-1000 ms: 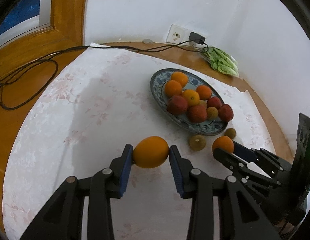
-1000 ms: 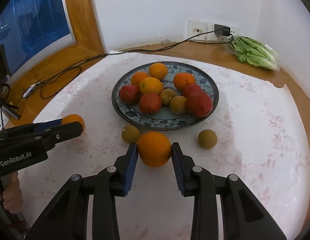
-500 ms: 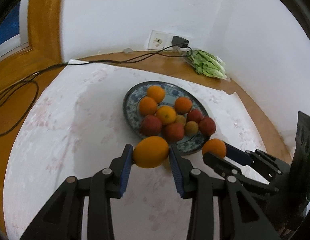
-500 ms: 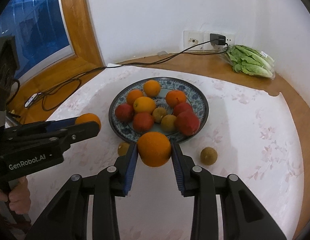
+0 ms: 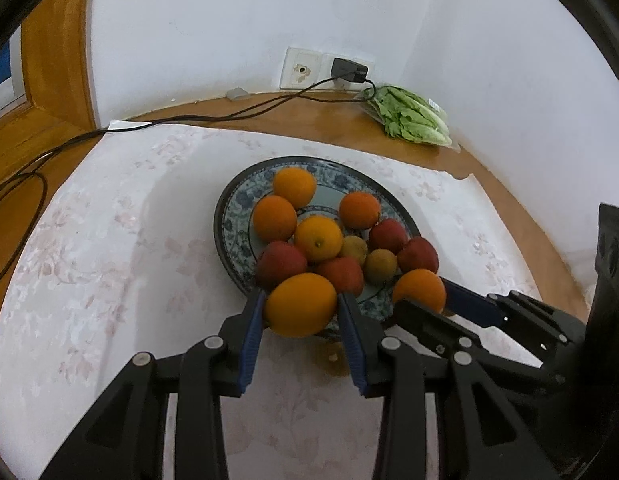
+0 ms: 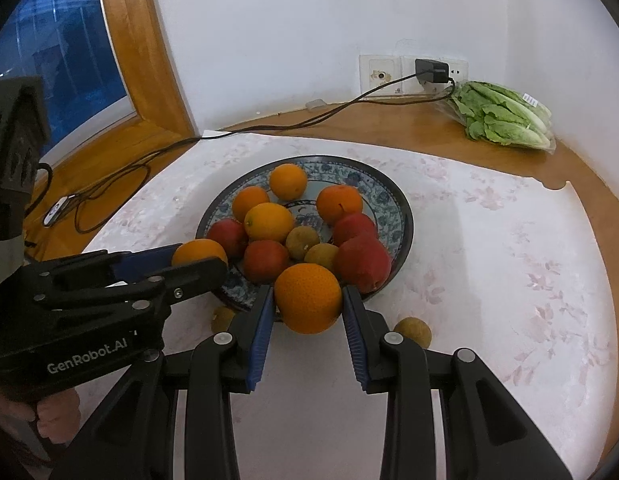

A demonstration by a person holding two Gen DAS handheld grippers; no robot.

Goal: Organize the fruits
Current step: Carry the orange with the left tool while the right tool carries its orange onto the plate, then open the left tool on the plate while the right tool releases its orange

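**Two oranges at the plate's near rim**

We hold one orange in each gripper, both raised over the near edge of the blue-patterned plate (image 6: 393, 200). The left gripper (image 5: 301, 312) has its jaws narrowed onto a smooth, slightly oval orange (image 5: 300, 305), the blue pads pressing its sides. The right gripper (image 6: 308, 300) clamps a rounder, dimpled orange (image 6: 308, 297) the same way. We grip each across its widest part, we judge, so that it cannot roll out.

The plate sits at the middle of the white cloth (image 6: 509, 260) and already carries oranges, red fruits and small brown ones, crowded toward its near side. Free room seems to lie at the far rim, so placing there looks wiser. Two small brown fruits (image 6: 412, 330) still lie on the cloth, just off the plate's near edge, partly hidden behind our fingers.
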